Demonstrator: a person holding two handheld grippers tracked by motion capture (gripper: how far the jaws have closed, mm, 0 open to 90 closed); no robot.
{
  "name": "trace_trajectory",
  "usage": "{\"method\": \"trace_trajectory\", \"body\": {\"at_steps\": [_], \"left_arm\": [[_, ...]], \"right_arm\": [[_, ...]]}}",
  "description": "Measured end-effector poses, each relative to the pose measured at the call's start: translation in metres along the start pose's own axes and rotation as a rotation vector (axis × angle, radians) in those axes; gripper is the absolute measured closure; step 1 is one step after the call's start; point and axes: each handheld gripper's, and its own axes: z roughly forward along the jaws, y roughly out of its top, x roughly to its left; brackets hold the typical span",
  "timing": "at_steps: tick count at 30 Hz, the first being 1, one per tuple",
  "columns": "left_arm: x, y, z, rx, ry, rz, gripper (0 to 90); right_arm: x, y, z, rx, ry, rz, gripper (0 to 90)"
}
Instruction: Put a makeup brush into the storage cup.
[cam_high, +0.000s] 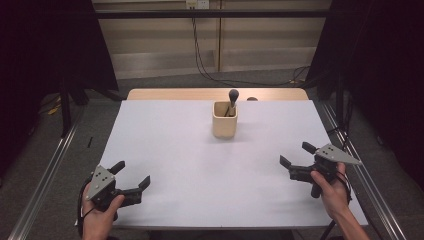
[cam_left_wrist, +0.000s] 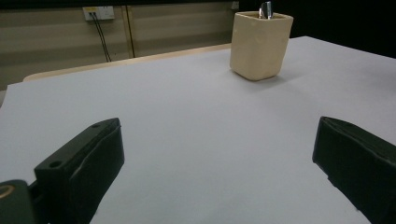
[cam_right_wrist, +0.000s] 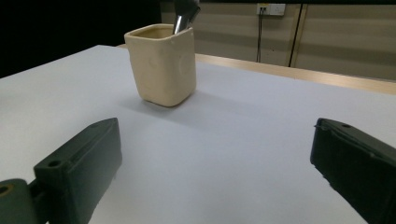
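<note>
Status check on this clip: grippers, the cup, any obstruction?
Left gripper open, right gripper open, both empty at the near table edge. Cream square-sided cup upright mid-table, dark-headed brush standing in it. White tabletop between is bare.

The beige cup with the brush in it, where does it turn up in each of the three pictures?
High view: the beige cup stands upright at the far middle of the white table.
Left gripper view: upper right, beyond the open jaws.
Right gripper view: upper left, beyond the open jaws.
Shared landmark: the brush standing in the cup; its metal ferrule shows above the rim in both gripper views.
</note>
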Motion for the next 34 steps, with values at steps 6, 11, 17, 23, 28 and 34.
{"method": "trace_trajectory", "body": {"at_steps": [6,11,17,23,28,34], "left_arm": [[-0.001,0.0,-0.001,-0.003,0.0,-0.002,2.1],[-0.001,0.0,0.0,0.001,0.002,0.0,2.0],[-0.002,-0.001,-0.001,0.004,0.007,0.002,2.0],[-0.003,-0.001,-0.002,0.003,0.008,0.001,2.0],[-0.004,0.0,-0.005,0.004,0.004,0.012,2.0],[-0.004,-0.001,-0.005,0.007,0.002,-0.006,2.0]], "right_arm": [[-0.001,-0.01,-0.009,0.013,-0.016,0.031,0.5],[0.0,-0.014,-0.014,0.026,-0.019,0.036,0.4],[0.002,-0.019,-0.022,0.033,-0.031,0.032,0.6],[0.0,-0.024,-0.029,0.045,-0.04,0.023,0.5],[-0.004,-0.031,-0.032,0.057,-0.044,0.021,0.4],[-0.004,-0.028,-0.032,0.033,-0.047,0.028,0.4]]}}
